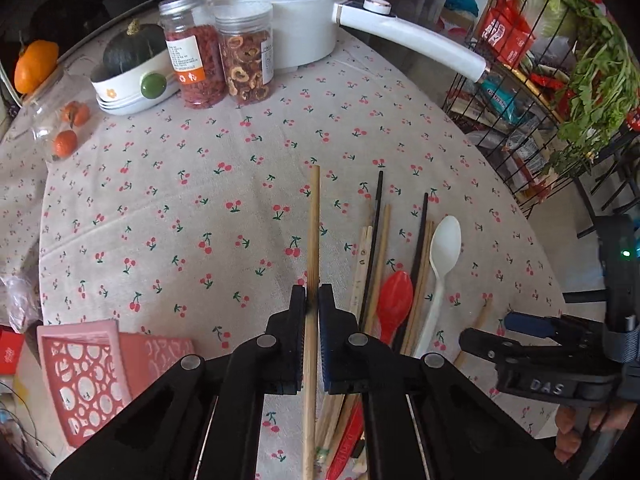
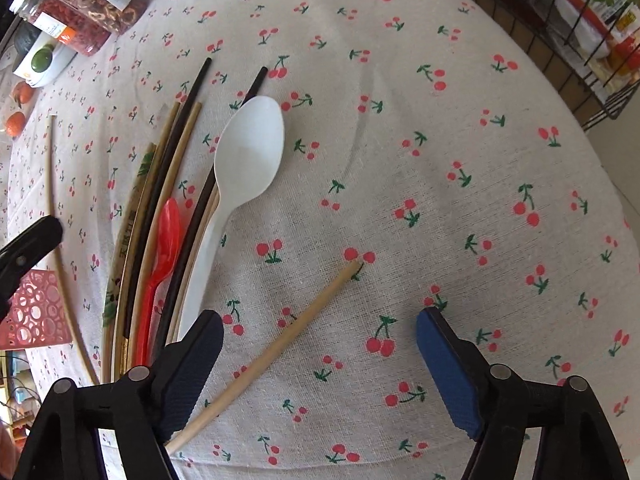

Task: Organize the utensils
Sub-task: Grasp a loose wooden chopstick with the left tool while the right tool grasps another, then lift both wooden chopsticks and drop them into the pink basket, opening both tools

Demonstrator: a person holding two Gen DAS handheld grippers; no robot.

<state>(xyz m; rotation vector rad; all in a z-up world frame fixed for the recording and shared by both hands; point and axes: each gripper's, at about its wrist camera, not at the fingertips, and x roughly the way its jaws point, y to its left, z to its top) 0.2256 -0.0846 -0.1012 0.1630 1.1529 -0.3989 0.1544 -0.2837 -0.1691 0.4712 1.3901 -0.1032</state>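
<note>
Left gripper (image 1: 312, 300) pinches a wooden chopstick (image 1: 313, 240); right gripper (image 2: 320, 344), jaws spread, hovers w/ another chopstick (image 2: 276, 352) lying between them.

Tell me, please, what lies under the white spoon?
A black chopstick and a pale one pass beneath the white spoon, resting on the tablecloth. Their covered middle parts cannot be seen.

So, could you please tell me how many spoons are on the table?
2. The white spoon lies on the right edge of the chopstick pile; the red spoon lies within it. More may be hidden underneath.
</note>
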